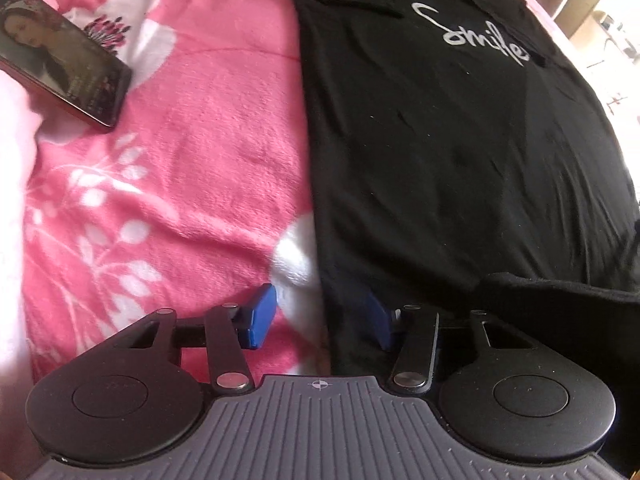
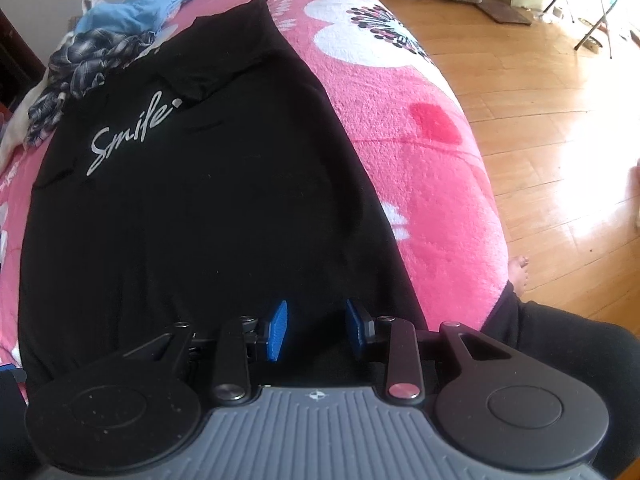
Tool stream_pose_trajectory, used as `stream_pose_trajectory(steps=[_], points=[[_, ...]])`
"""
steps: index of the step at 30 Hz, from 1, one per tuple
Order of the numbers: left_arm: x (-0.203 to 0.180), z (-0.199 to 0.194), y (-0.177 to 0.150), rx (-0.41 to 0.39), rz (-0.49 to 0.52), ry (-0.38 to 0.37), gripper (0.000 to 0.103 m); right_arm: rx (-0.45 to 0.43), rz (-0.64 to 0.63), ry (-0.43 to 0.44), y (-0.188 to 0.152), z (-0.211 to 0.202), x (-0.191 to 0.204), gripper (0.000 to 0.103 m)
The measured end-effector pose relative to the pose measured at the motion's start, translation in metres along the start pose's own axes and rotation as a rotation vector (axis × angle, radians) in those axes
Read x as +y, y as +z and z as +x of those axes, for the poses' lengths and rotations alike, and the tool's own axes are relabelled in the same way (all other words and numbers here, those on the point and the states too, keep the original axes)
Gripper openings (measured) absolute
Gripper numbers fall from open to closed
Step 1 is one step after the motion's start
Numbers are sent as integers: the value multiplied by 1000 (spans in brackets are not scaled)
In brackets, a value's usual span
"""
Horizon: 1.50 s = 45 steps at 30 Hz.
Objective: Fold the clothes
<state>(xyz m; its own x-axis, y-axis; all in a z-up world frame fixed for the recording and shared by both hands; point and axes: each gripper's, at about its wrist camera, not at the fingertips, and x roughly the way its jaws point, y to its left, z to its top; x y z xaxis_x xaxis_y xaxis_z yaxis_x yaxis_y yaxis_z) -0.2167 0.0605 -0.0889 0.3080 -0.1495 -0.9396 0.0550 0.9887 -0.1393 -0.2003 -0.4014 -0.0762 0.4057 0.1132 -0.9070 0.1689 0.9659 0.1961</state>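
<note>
A black T-shirt (image 1: pixel 440 140) with a silver "Smile" print lies flat on a pink flowered blanket (image 1: pixel 180 160). Its sleeves are folded in. My left gripper (image 1: pixel 318 320) hovers at the shirt's near left corner. One blue pad is over the blanket, the other over the black cloth, and the shirt's side edge runs through the wide gap. In the right wrist view the same shirt (image 2: pixel 200 200) fills the middle. My right gripper (image 2: pixel 317 328) sits over the near hem with its pads apart. Only dark cloth shows between them, and no grip is visible.
A phone (image 1: pixel 60 56) with a lit screen lies on the blanket, left of the shirt. Beyond the collar sit a plaid garment (image 2: pixel 92 64) and a light blue one (image 2: pixel 136 4). The bed's edge drops to a wooden floor (image 2: pixel 540 120). A person's dark-clad leg (image 2: pixel 568 344) and bare foot (image 2: pixel 518 276) are at the right.
</note>
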Motion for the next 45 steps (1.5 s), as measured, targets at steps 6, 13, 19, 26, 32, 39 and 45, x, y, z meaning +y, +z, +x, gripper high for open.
stream_pose_trajectory(steps=[6, 13, 19, 26, 32, 39, 45], points=[[-1, 2, -7, 5, -11, -41, 44, -2, 6, 9, -4, -1, 2, 35], [-3, 10, -18, 22, -36, -81, 37, -3, 15, 20, -7, -3, 0, 35], [-5, 9, -23, 38, -31, -75, 35, -3, 24, 18, -7, -2, -3, 35], [-7, 0, -30, 42, -16, -82, 12, -2, 30, 19, -4, 0, -7, 35], [-4, 2, -31, 63, -32, -93, 11, -11, 32, 24, -5, -2, -8, 35], [-8, 2, -32, 48, -19, -80, 2, -16, 40, 9, -6, -5, -14, 35], [-6, -9, -31, 15, -17, -68, 1, -82, 7, -47, 5, -18, -25, 35]])
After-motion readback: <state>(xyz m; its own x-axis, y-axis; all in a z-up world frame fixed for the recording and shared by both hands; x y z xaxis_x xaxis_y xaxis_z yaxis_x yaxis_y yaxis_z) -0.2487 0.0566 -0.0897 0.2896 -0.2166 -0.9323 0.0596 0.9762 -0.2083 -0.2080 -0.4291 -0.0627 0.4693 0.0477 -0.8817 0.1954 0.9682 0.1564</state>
